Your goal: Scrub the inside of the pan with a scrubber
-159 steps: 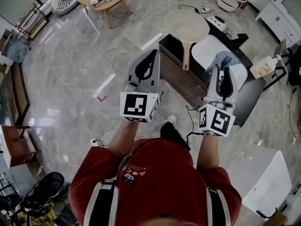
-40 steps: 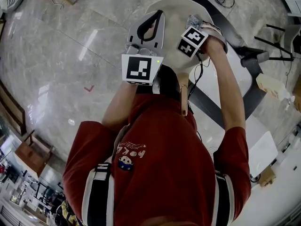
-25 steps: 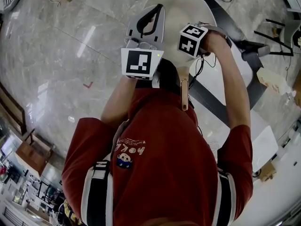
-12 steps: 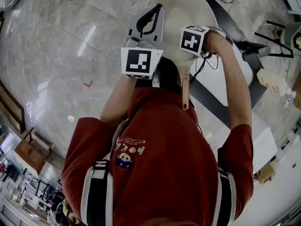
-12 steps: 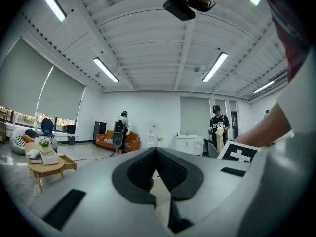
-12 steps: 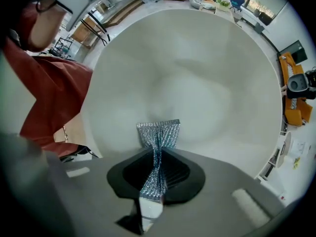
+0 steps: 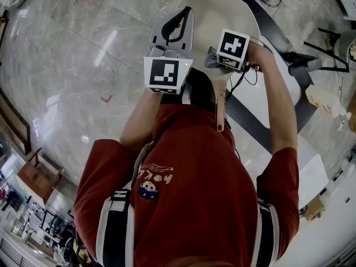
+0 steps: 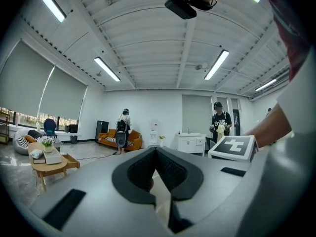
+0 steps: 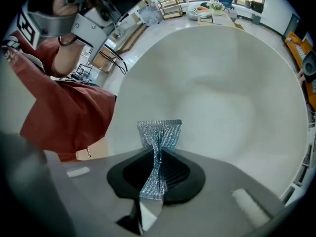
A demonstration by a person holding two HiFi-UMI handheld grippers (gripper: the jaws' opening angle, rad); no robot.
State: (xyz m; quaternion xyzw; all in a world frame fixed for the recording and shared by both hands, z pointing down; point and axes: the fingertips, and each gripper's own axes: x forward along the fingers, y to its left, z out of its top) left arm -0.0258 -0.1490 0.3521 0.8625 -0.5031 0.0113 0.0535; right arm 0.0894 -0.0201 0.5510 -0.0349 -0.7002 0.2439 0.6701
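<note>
The pan [image 7: 222, 15] is hanging before your chest, your left gripper [image 8: 157, 154] clamping its rim, your right gripper [image 9: 157, 154] pinching the scrubber [image 9: 159, 132] over its inside. Pushing hard is likely risking the rim slipping out.

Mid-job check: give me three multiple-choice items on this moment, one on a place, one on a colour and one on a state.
1. Where is the scrubber?
A in the right claw
B on the floor
C on a chair

2. What colour is the inside of the pan?
A black
B cream
C red

3. How does the right claw stand?
A wide open and empty
B shut on the scrubber
C out of view

Answers:
1 A, the right gripper view shows the scrubber pinched between its pads.
2 B, the whole inside of the pan looks pale cream.
3 B, the jaws squeeze the scrubber's middle.
</note>
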